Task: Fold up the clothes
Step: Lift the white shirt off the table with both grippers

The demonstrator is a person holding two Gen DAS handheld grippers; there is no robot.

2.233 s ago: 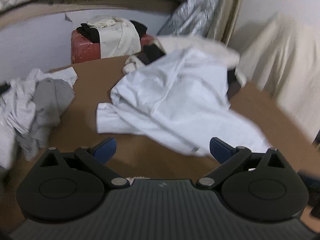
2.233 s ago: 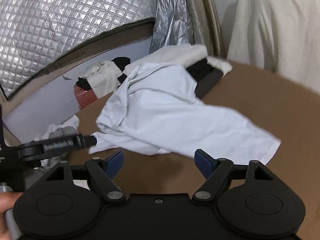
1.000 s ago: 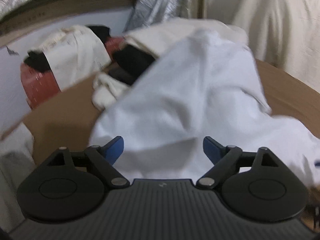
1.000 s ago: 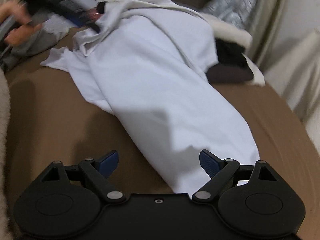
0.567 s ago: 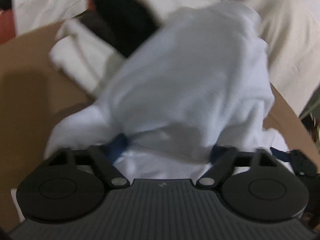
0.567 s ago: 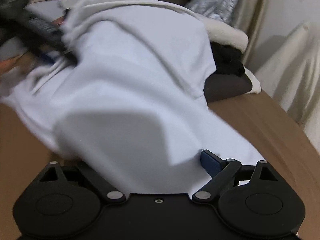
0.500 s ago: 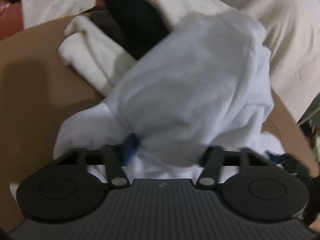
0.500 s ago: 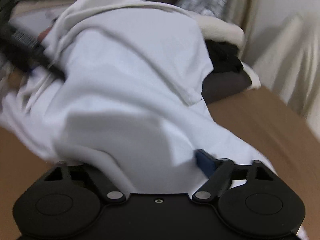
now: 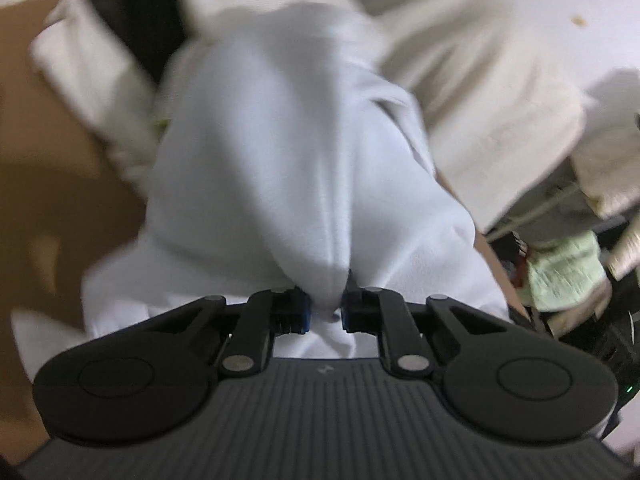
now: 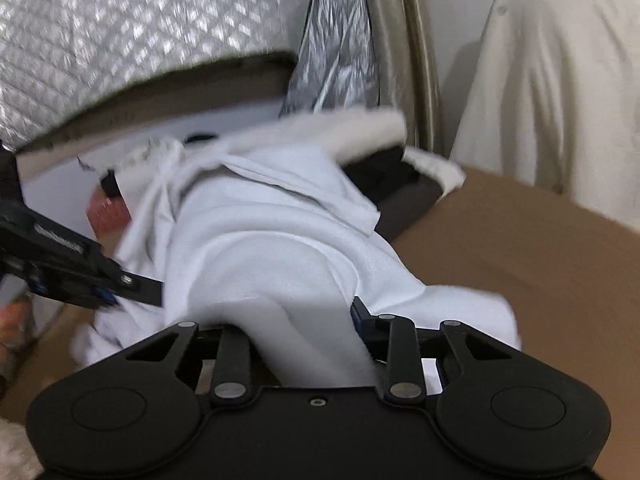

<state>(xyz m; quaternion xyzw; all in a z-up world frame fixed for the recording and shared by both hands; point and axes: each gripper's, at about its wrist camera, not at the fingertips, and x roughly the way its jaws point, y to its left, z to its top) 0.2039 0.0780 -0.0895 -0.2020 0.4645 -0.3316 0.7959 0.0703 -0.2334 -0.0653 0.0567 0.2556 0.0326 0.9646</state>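
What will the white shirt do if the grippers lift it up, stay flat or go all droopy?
Probably droopy: the white shirt already bunches into soft folds where the left gripper pinches it. It likely is light, since one small pinch gathers it. The rest may drag along the brown table, because the cloth sags past the right gripper.

Blurred throughout the left wrist view: dark clothes [image 9: 136, 12] at upper left, cream cloth [image 9: 480, 92] at upper right. Hid the left finger of the right gripper [image 10: 304, 332] under the white garment [image 10: 272, 248], leaving closure unclear. Cut off the hand [image 10: 10, 320] at the left edge of the right wrist view, smeared beyond reading
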